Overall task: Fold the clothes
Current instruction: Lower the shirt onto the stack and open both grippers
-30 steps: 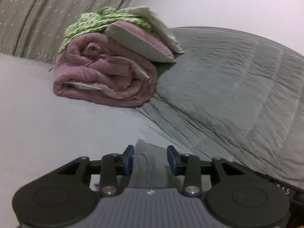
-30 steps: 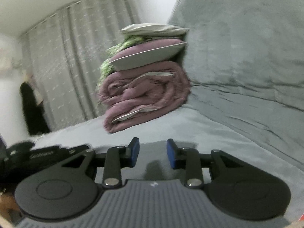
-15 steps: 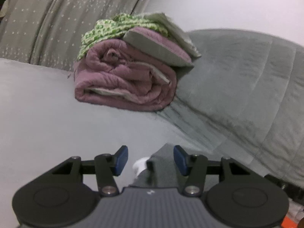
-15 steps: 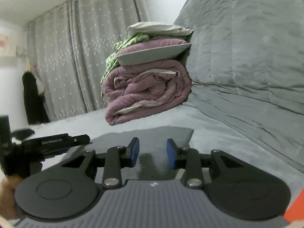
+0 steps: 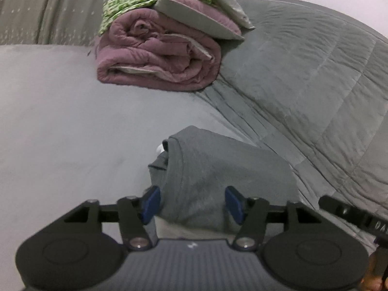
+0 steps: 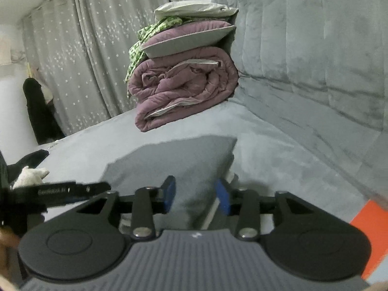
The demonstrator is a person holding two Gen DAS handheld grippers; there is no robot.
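Covering most of both frames, a grey bed point(image 5: 60, 111) is seen; purple bedding point(image 5: 160, 60) is stacked upper centre. A folded grey garment point(image 5: 218, 174) is laid lower centre. Left gripper point(image 5: 192, 205) and right gripper point(image 6: 196, 195) jaws, just opened, are held apart, clamping nothing.

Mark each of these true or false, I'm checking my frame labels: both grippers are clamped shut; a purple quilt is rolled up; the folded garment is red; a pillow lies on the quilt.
1. Both grippers are clamped shut. False: the left gripper and right gripper have just been opening, pads clear of the cloth.
2. The purple quilt is rolled up. True.
3. The folded garment is red. False: grey.
4. A pillow lies on the quilt. True.
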